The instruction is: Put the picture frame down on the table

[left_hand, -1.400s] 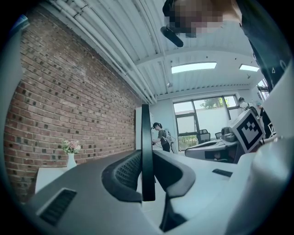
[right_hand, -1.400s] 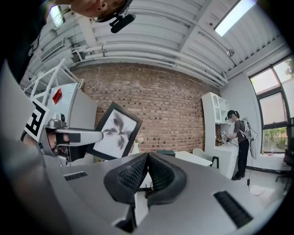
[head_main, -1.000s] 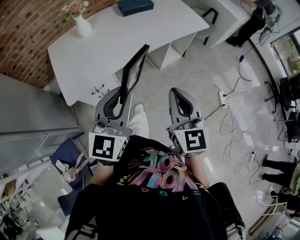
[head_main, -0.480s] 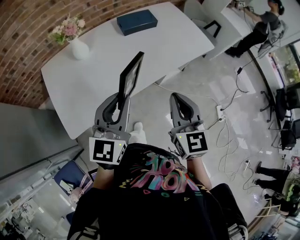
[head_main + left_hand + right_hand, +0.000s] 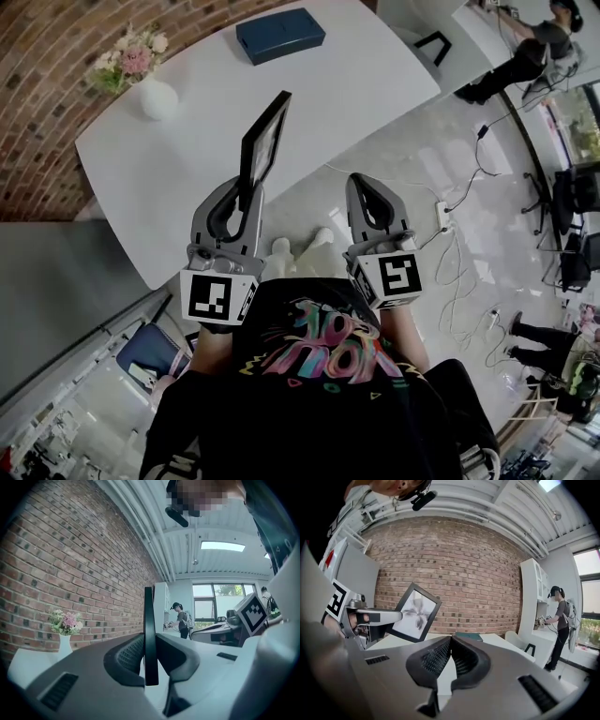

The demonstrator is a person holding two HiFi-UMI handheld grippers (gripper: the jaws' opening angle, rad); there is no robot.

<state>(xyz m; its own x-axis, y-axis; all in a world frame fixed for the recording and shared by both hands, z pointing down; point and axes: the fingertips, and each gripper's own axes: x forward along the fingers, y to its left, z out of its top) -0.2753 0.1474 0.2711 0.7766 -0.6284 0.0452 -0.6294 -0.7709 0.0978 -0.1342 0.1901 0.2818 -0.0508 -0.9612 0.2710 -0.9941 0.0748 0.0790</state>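
Observation:
A black picture frame [image 5: 262, 145] with a pale flower print [image 5: 415, 613] stands upright in the air, clamped by its lower edge in my left gripper [image 5: 241, 190], which is shut on it. In the left gripper view the picture frame [image 5: 149, 634] shows edge-on between the jaws. It hangs over the near edge of the white table [image 5: 169, 169]. My right gripper [image 5: 368, 193] is shut and holds nothing; it hovers over the floor to the right of the table. Its pads [image 5: 451, 656] meet.
A white vase of flowers [image 5: 150, 89] stands at the table's left and a dark blue box [image 5: 279, 35] at its far side. Cables and a power strip [image 5: 441, 195] lie on the floor. A person [image 5: 525, 52] stands at another desk at the upper right.
The table has come nearer under the frame over the last second. The left gripper and frame have shifted from beside the table's corner to above its near edge. The right gripper stays shut alongside.

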